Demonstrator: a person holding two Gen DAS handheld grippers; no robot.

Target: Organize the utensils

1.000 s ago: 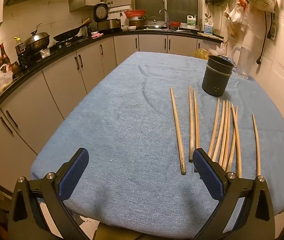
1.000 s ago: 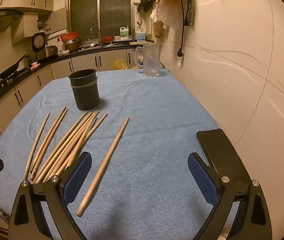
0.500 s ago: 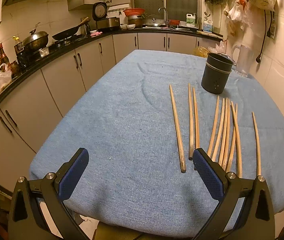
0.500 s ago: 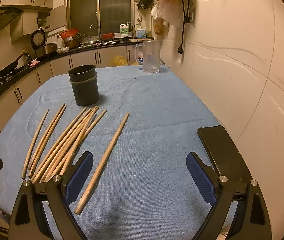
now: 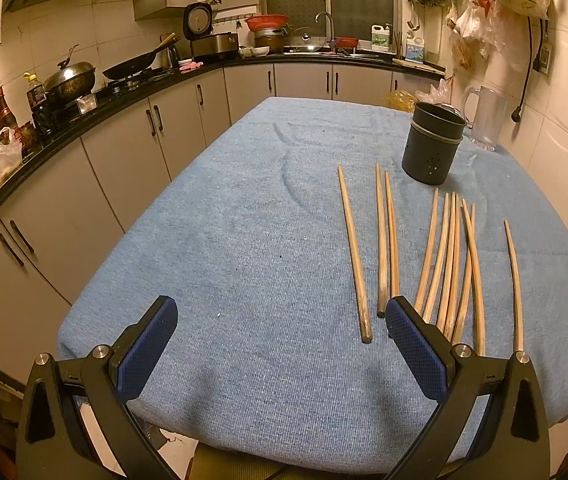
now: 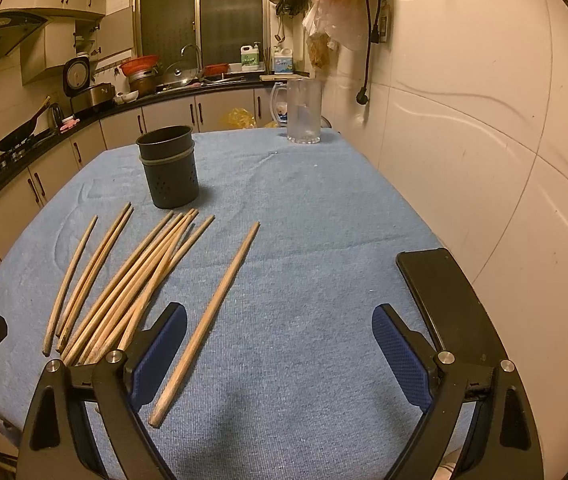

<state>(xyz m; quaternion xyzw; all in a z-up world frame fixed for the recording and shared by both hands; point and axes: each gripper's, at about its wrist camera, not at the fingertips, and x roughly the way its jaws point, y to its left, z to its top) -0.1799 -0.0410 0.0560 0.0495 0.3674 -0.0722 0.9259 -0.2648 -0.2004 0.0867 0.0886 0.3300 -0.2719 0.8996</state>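
Several wooden chopsticks (image 5: 450,260) lie side by side on the blue tablecloth (image 5: 244,260), also seen in the right wrist view (image 6: 132,276). One single chopstick (image 6: 208,316) lies apart to their right. A dark perforated utensil holder (image 5: 432,144) stands upright behind them; it also shows in the right wrist view (image 6: 169,166). My left gripper (image 5: 280,322) is open and empty, low at the table's near edge, left of the chopsticks. My right gripper (image 6: 280,330) is open and empty, with the single chopstick's near end by its left finger (image 6: 160,352).
A clear glass pitcher (image 6: 303,110) stands at the far table edge by the wall. A black phone (image 6: 448,300) lies at the right near the tiled wall (image 6: 484,120). Kitchen cabinets and a counter (image 5: 124,80) run along the left and back.
Both grippers have lowered and eased slightly forward over the table; the view shifted a little. The chopsticks and holder have not moved.
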